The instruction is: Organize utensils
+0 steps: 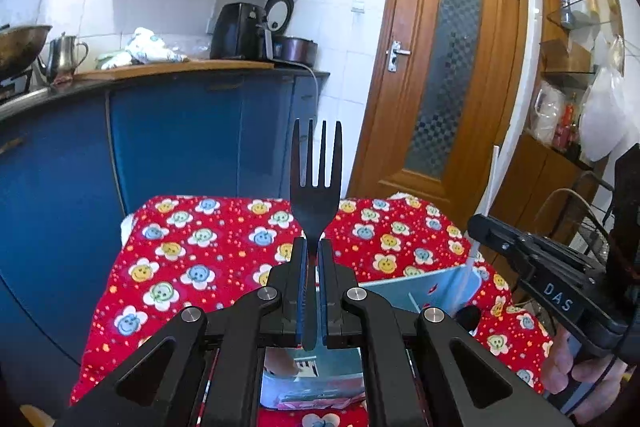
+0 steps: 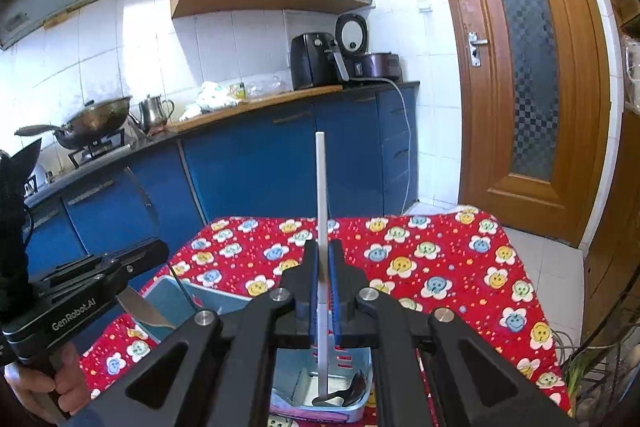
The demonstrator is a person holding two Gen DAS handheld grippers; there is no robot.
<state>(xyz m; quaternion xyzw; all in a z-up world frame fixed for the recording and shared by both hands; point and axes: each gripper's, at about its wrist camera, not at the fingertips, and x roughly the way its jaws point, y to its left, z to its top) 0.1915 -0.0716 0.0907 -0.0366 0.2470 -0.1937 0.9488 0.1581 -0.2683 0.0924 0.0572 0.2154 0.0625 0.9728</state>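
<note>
L gripper (image 1: pixel 313 255) clamps the black fork (image 1: pixel 316 163) by its neck, tines up. R gripper (image 2: pixel 324 259) grips a white stick-like utensil (image 2: pixel 321 187) (type unclear) upright over the blue box (image 2: pixel 224 297), prob. for insertion.

The left hand-held gripper (image 1: pixel 313 247) points forward and slightly downward, its jaws nearly closed and clamped on the handle of a dark fork (image 1: pixel 316 183), which stands upright between the blue pads. The right hand-held gripper (image 2: pixel 324 251) has the same attitude, its jaws nearly closed on a thin white utensil handle (image 2: pixel 321 211) that rises vertically. Each unit is carried by a bare hand wrapped around its lower grip: right hand (image 1: pixel 584 379), left hand (image 2: pixel 48 383). The two units are side by side.
</note>
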